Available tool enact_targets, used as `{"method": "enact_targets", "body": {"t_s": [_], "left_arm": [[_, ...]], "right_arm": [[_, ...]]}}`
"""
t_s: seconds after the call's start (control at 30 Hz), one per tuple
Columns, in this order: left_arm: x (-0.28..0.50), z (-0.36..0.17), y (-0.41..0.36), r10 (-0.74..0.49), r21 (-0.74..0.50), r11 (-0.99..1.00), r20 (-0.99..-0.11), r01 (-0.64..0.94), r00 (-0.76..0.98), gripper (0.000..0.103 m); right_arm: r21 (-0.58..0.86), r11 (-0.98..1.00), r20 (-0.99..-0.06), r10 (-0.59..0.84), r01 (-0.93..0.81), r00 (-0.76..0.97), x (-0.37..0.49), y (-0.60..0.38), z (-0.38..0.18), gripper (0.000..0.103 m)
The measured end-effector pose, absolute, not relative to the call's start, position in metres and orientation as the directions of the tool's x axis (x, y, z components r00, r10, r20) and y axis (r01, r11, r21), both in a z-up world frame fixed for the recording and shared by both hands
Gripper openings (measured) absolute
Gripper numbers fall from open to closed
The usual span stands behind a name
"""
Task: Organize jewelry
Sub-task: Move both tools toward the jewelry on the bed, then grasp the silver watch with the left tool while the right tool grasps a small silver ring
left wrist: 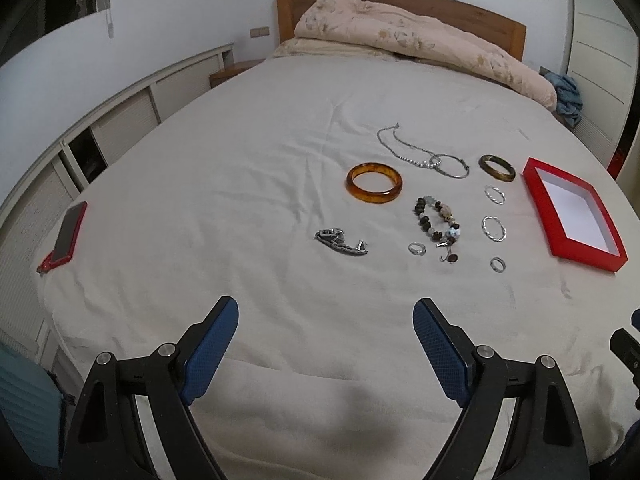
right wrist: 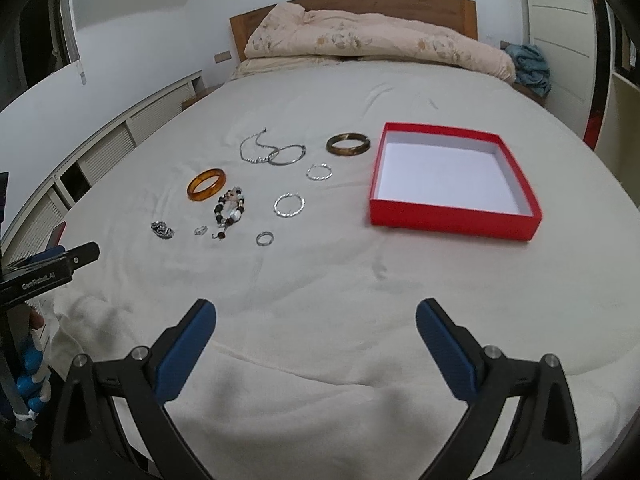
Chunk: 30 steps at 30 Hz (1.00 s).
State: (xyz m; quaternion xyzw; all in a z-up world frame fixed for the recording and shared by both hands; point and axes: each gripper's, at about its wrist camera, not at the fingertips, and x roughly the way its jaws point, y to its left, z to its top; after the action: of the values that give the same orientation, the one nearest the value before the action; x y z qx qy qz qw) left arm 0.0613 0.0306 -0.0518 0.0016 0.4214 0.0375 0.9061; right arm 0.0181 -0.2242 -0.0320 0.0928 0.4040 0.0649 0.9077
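Jewelry lies spread on the bed: an amber bangle [left wrist: 374, 183] [right wrist: 206, 184], a dark bangle [left wrist: 497, 168] [right wrist: 347, 145], a beaded bracelet [left wrist: 438, 222] [right wrist: 230, 210], a silver chain [left wrist: 404, 146] [right wrist: 256, 148], twisted silver hoops [left wrist: 494, 229] [right wrist: 289, 205], small rings [left wrist: 498, 265] [right wrist: 265, 238] and a metal clasp piece [left wrist: 340, 241] [right wrist: 162, 230]. An open red box [left wrist: 572, 213] [right wrist: 452, 182] with a white inside sits to their right. My left gripper [left wrist: 325, 344] and right gripper [right wrist: 316, 340] are both open and empty, near the bed's front edge.
A red phone [left wrist: 66, 236] lies at the bed's left edge. A folded floral quilt [left wrist: 420, 40] lies by the wooden headboard. White cabinets run along the left wall. The left gripper's body shows at the left of the right wrist view [right wrist: 48, 268].
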Motion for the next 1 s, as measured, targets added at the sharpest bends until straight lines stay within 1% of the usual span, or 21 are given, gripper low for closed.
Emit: {"method": "enact_targets", "body": {"t_s": [0.07,0.1,0.13,0.17,0.23,0.33,0.47,0.63,0.8,1.0], "left_arm": [[0.063,-0.054,0.033,0.069,0.034,0.997,-0.767,-0.067,0.638,0.087],[0.066,-0.055,0.033,0.067,0.032,0.997,-0.769,-0.067,0.636,0.086],[0.069,-0.057,0.034,0.063,0.029,0.998,-0.772,-0.064,0.633,0.084],[0.071,-0.058,0.035,0.061,0.027,0.998,-0.775,-0.063,0.629,0.083],[0.075,-0.061,0.036,0.061,0.025,0.998,-0.781,-0.066,0.621,0.083],[0.082,-0.066,0.038,0.057,0.022,0.998,-0.791,-0.065,0.61,0.081],[0.09,-0.072,0.04,0.057,0.02,0.997,-0.8,-0.068,0.597,0.08],[0.101,-0.078,0.043,0.041,0.005,0.998,-0.813,-0.064,0.581,0.077],[0.116,-0.083,0.044,0.02,-0.015,0.998,-0.82,-0.056,0.572,0.076],[0.135,-0.094,0.049,0.0,-0.047,0.996,-0.832,-0.07,0.555,0.071]], "right_arm": [[0.227,0.972,-0.723,0.205,-0.052,0.66,0.023,-0.222,-0.034,0.098],[0.23,0.972,-0.724,0.21,-0.058,0.657,0.025,-0.221,-0.035,0.095],[0.232,0.97,-0.724,0.217,-0.065,0.654,0.027,-0.22,-0.036,0.089],[0.236,0.969,-0.726,0.226,-0.074,0.65,0.031,-0.218,-0.037,0.086],[0.245,0.966,-0.73,0.24,-0.083,0.64,0.037,-0.216,-0.04,0.076],[0.258,0.961,-0.734,0.262,-0.099,0.626,0.046,-0.211,-0.045,0.068],[0.27,0.956,-0.743,0.282,-0.113,0.607,0.057,-0.207,-0.052,0.065],[0.294,0.947,-0.746,0.313,-0.132,0.588,0.069,-0.201,-0.059,0.048],[0.314,0.937,-0.742,0.341,-0.15,0.578,0.081,-0.194,-0.062,0.045],[0.335,0.924,-0.736,0.379,-0.186,0.56,0.093,-0.181,-0.065,0.043]]}}
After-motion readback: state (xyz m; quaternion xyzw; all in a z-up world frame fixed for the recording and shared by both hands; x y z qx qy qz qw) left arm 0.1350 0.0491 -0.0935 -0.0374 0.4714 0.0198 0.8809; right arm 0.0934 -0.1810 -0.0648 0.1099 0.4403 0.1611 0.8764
